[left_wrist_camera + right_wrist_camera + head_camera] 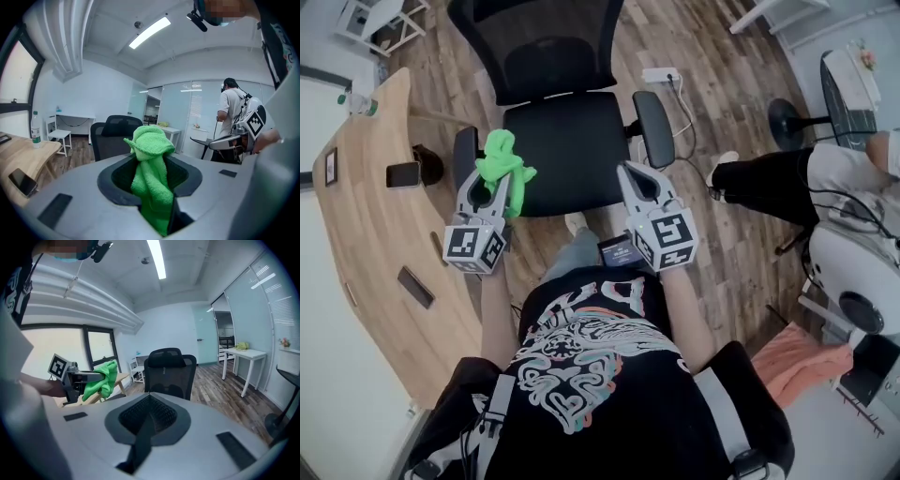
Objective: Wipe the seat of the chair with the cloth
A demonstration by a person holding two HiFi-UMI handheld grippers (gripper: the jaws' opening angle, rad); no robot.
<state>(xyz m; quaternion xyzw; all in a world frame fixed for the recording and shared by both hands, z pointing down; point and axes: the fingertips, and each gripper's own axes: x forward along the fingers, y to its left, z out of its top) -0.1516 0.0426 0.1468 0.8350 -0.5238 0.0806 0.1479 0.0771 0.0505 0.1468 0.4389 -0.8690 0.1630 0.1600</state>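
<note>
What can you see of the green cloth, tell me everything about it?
The green cloth is bright and fuzzy, like microfibre. It is bunched and twisted, clamped between the jaws of the left gripper, a crumpled tuft sticking out past their tips. It is held in the air near the left edge of the chair seat, apparently touching only the gripper.

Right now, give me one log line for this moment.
left gripper: shut on green cloth | right gripper: shut, empty | chair seat: bare, cloth held off it | wipe: not begun
</note>
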